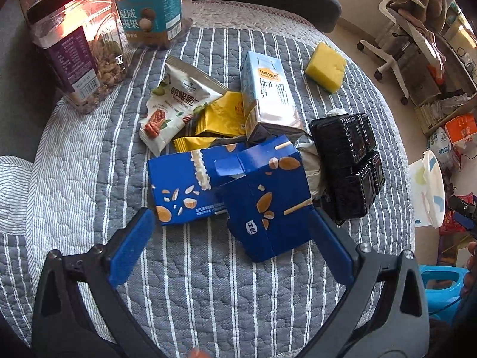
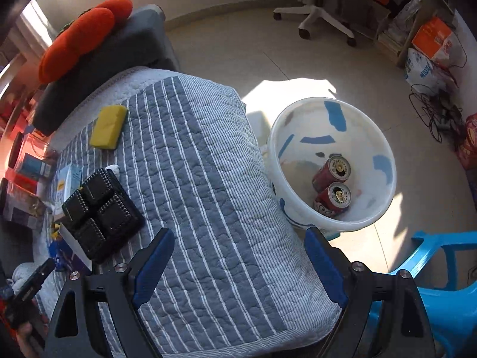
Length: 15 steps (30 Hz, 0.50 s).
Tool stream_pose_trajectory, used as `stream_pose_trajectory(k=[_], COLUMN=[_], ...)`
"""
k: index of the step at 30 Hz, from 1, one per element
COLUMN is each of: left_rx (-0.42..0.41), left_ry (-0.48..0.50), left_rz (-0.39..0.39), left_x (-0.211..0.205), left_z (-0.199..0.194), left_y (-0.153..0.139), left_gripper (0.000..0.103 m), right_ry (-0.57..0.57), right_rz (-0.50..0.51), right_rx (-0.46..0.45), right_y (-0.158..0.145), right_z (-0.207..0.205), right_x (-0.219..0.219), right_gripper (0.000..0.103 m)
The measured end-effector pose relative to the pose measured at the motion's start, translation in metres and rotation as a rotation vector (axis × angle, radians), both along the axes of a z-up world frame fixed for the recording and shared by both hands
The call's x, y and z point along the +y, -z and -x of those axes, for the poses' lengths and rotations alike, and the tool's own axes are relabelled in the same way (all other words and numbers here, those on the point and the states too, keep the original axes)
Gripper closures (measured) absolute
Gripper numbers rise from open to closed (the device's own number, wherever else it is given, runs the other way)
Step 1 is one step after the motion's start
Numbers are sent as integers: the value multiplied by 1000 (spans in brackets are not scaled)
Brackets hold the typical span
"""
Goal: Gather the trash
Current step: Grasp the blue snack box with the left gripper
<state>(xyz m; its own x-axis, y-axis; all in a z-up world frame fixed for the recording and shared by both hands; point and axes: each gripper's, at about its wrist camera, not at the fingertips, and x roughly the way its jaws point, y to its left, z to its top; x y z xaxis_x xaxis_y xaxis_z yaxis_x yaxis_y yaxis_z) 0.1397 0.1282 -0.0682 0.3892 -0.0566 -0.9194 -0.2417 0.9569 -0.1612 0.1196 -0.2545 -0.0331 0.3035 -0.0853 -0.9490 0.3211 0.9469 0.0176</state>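
A pile of trash lies on the striped quilted cover [image 1: 193, 283]: a torn blue snack box [image 1: 265, 205], a milk carton [image 1: 268, 95], a white nut packet [image 1: 173, 104], yellow wrappers [image 1: 220, 116] and a black plastic tray [image 1: 348, 164]. My left gripper [image 1: 231, 229] is open, its fingers either side of the blue box's near end. My right gripper [image 2: 240, 253] is open and empty above the cover's edge. The white bin [image 2: 331, 161] stands on the floor beside the cover, with two red cans [image 2: 334, 185] in it. The black tray also shows in the right wrist view [image 2: 101, 208].
Two clear jars of nuts [image 1: 80, 50] stand at the back left. A yellow sponge [image 1: 326, 67] lies at the back right. A blue plastic chair [image 2: 447, 292] stands beside the bin. An office chair [image 2: 316, 15] and bags sit further off on the floor.
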Motion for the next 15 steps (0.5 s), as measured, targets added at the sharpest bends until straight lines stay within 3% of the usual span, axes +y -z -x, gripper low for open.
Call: stream_pose_trajectory(k=[4, 5, 8, 15], left_rx=[-16, -6, 0, -7], left_ry=[-39, -39, -50, -96], left_rz=[66, 80, 90, 84], left_x=[-9, -12, -16, -16], left_z=[-4, -8, -16, -29], left_y=[4, 6, 11, 19], left_gripper=[3, 7, 14, 18], right_ry=[-6, -6, -4, 5], right_rz=[-2, -2, -2, 4], right_rx=[5, 6, 11, 16], right_y=[3, 3, 5, 6], right_z=[-3, -3, -3, -2], right_x=[6, 6, 5, -2], right_gripper=[13, 13, 13, 13])
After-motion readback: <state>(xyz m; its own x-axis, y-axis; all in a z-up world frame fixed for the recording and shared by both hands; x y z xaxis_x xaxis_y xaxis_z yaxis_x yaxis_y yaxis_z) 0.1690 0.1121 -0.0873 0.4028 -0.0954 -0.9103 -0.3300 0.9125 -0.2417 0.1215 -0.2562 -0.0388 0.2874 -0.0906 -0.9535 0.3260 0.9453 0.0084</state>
